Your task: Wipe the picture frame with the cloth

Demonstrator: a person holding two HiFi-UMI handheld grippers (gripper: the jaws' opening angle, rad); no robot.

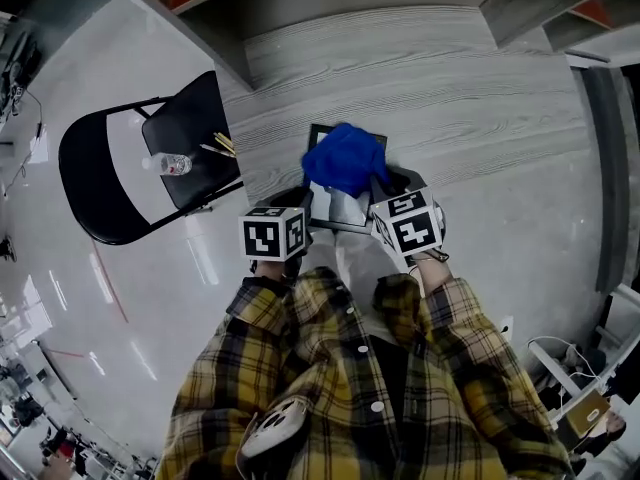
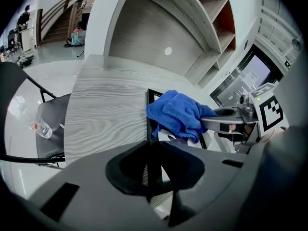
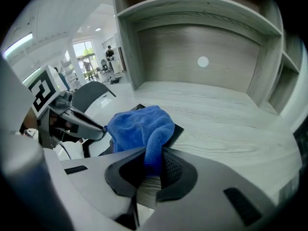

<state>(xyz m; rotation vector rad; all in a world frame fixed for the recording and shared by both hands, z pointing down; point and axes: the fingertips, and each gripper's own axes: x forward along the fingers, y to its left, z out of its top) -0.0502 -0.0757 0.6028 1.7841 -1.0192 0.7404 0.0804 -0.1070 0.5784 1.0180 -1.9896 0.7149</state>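
Much of the picture frame is covered: in the head view the blue cloth lies bunched over its upper half, and the two marker cubes and the person's plaid sleeves hide its near edge. The frame lies just above centre of that view on the grey wood-grain surface. What picture it holds cannot be made out. The fingertips of both grippers are hidden there under the cloth and cubes.

The left gripper has its fingers pressed close on the thin dark left edge of the picture frame, which runs down the middle of the left gripper view into the gap. The right gripper has its fingers pinched on a hanging fold of the cloth; the rest of the cloth heaps up over the frame, whose dark corner shows just right of it.

Only the head view shows the left gripper and the right gripper side by side, and the black folding chair at left with a water bottle and some thin sticks on its seat. The left gripper view shows the right gripper reaching into the cloth from the right. The right gripper view shows the left gripper at centre left, and an open shelf bay behind the surface.
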